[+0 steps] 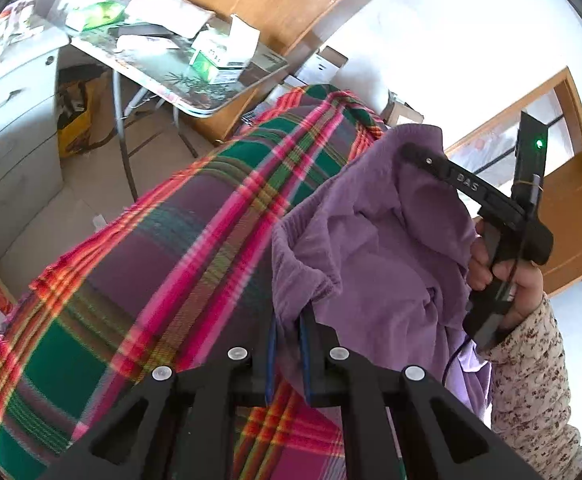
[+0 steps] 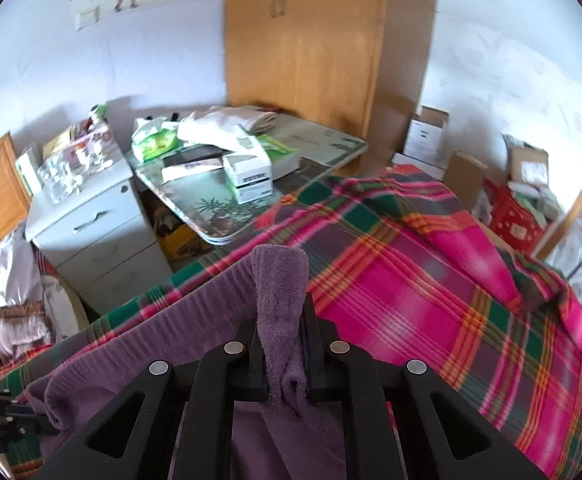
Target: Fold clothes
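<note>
I am holding up a soft purple cloth garment [image 1: 375, 240] over the bed with the bright pink, green and purple checked blanket [image 1: 163, 264]. My left gripper [image 1: 291, 344] is clamped on one ribbed edge of the garment, and my right gripper [image 2: 283, 344] is clamped on a bunched bit of the same garment, which sticks up between its fingers. From the left wrist camera I can see my right hand [image 1: 507, 280] squeezing the other tool's handle, just past the garment. The garment hangs in lumps above the blanket, so no fold is made yet, I think. It needs to be spread flat on the blanket first, then folded. Beyond the blanket stands a messy folding table with white and green boxes [image 2: 251, 176].
</note>
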The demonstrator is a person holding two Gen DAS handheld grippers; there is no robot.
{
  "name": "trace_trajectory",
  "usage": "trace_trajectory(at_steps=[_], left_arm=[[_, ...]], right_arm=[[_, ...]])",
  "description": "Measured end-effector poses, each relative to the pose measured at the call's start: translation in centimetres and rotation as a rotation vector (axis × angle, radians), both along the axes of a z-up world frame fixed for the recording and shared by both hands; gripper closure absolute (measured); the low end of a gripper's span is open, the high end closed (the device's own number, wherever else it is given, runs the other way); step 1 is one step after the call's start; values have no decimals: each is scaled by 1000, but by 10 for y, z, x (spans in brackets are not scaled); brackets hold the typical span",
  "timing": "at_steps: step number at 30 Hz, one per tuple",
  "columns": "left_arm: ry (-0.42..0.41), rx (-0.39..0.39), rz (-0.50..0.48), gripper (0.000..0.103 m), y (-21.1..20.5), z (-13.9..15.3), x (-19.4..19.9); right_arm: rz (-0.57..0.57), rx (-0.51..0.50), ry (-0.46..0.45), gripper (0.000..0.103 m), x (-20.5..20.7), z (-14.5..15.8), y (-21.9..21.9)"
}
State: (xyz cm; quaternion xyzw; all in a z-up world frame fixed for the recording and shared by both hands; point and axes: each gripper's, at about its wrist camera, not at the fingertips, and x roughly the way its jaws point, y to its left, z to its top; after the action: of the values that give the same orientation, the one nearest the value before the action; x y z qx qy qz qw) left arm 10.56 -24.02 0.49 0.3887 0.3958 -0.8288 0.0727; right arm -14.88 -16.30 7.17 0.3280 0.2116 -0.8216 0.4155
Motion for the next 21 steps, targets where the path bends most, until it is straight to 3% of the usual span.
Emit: trace_trajectory(at_steps=[7,12,17,21], left_arm=[[-24,23,26,93,-8,-9,12],[-30,31,31,93,-9,-12,15],[-32,30,37,93,-10,-13,18],[-38,19,38,92,-10,-14,19]], right_arm=[[35,44,-7,91,5,-20,-28],[18,87,-43,81,5,-38,-33],[-18,46,-78,63,9,-25,-14],[-52,-8,-99,63,19,-4,17]])
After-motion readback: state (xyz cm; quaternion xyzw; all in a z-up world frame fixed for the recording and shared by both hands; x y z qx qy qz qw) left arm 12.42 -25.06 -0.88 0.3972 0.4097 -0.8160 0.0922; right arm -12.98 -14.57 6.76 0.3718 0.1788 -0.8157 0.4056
